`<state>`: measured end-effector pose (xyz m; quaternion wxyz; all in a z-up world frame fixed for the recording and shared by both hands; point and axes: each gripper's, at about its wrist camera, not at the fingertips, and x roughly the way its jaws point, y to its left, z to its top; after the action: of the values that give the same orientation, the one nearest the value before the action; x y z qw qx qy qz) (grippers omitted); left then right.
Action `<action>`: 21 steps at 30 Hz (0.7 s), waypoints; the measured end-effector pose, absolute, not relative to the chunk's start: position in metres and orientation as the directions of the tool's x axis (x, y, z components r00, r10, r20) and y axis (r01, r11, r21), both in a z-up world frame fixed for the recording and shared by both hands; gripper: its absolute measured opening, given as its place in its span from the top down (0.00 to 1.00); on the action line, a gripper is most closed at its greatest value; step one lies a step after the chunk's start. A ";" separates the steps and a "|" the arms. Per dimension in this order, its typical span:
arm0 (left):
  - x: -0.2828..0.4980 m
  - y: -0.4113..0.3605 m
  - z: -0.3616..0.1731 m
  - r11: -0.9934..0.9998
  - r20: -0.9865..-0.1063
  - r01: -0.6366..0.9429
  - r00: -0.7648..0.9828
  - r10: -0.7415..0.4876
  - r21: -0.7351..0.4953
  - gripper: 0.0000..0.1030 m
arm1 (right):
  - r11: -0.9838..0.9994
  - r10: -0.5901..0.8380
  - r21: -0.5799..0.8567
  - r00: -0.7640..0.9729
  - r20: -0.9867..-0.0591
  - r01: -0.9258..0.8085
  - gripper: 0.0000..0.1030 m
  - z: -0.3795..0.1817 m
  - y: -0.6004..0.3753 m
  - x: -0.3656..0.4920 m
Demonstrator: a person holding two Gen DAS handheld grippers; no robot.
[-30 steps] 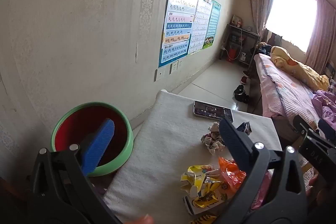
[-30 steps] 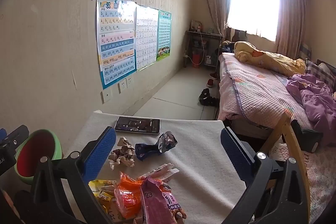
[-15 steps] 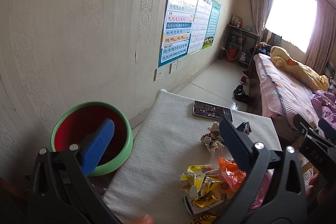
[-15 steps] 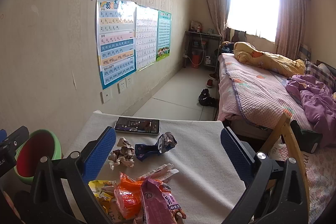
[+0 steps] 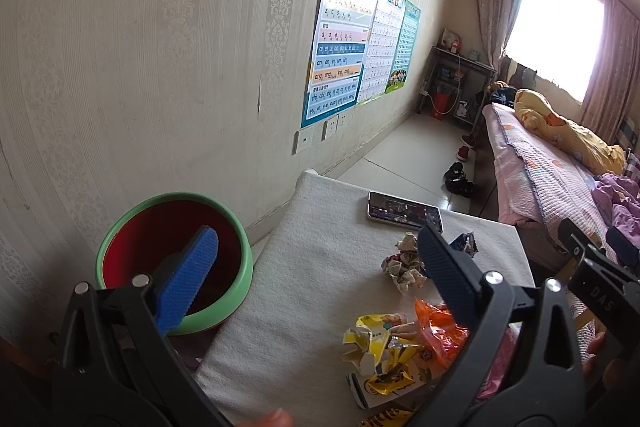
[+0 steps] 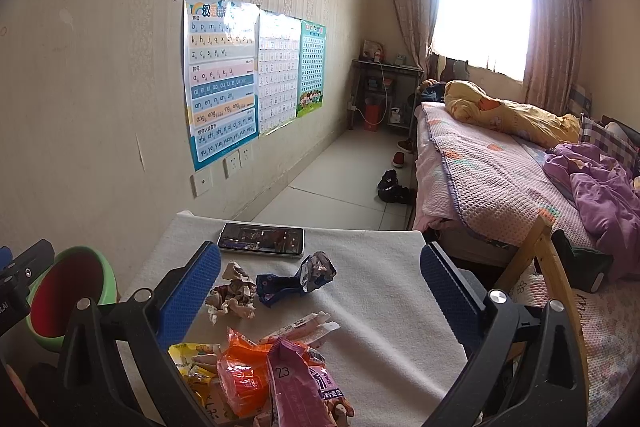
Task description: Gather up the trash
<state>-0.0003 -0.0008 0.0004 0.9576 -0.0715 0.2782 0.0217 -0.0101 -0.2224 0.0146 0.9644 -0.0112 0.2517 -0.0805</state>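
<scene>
Trash lies on a white-covered table (image 6: 380, 303): a crumpled paper ball (image 6: 232, 297) (image 5: 402, 265), a blue twisted wrapper (image 6: 294, 281), an orange wrapper (image 6: 240, 375) (image 5: 438, 327), a pink packet (image 6: 300, 383) and yellow wrappers (image 5: 380, 351). A green bin with a red inside (image 5: 172, 259) (image 6: 68, 291) stands left of the table. My left gripper (image 5: 320, 275) is open and empty above the table's left side. My right gripper (image 6: 320, 291) is open and empty above the pile.
A phone (image 6: 262, 239) (image 5: 404, 209) lies at the table's far edge. The wall with posters (image 6: 224, 79) runs along the left. A bed (image 6: 500, 175) stands to the right, with shoes (image 6: 392, 187) on the floor beside it.
</scene>
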 end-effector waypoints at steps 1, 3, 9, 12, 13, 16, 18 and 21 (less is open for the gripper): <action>0.000 -0.001 0.000 0.989 -0.536 -0.082 0.844 0.002 -0.125 0.05 | 0.987 -0.161 -0.063 0.860 -0.484 0.149 0.07 0.015 -0.223 -0.010; 0.000 -0.001 0.000 0.989 -0.536 -0.082 0.844 0.002 -0.125 0.05 | 0.987 -0.161 -0.062 0.861 -0.483 0.150 0.07 0.015 -0.222 -0.010; -0.003 0.000 0.000 0.988 -0.537 -0.082 0.844 0.001 -0.128 0.05 | 0.987 -0.161 -0.062 0.860 -0.484 0.150 0.07 0.015 -0.222 -0.010; -0.004 0.000 0.000 0.988 -0.537 -0.082 0.844 0.000 -0.129 0.05 | 0.987 -0.161 -0.063 0.860 -0.485 0.150 0.07 0.015 -0.222 -0.010; -0.005 0.000 0.000 0.988 -0.537 -0.082 0.844 0.001 -0.128 0.05 | 0.987 -0.161 -0.063 0.859 -0.486 0.150 0.07 0.015 -0.222 -0.010; -0.004 0.000 0.000 0.988 -0.537 -0.082 0.844 0.000 -0.129 0.05 | 0.987 -0.163 -0.064 0.858 -0.487 0.151 0.07 0.015 -0.224 -0.011; -0.004 0.000 0.000 0.988 -0.537 -0.081 0.844 -0.001 -0.129 0.05 | 0.986 -0.163 -0.063 0.858 -0.487 0.151 0.07 0.015 -0.223 -0.011; -0.004 0.000 0.000 0.988 -0.536 -0.081 0.844 -0.001 -0.129 0.05 | 0.986 -0.163 -0.064 0.858 -0.487 0.151 0.07 0.015 -0.224 -0.012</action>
<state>-0.0037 0.0004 0.0004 0.9574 -0.0735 0.2785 0.0211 -0.0117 -0.2236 0.0150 0.9638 -0.0118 0.2534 -0.0817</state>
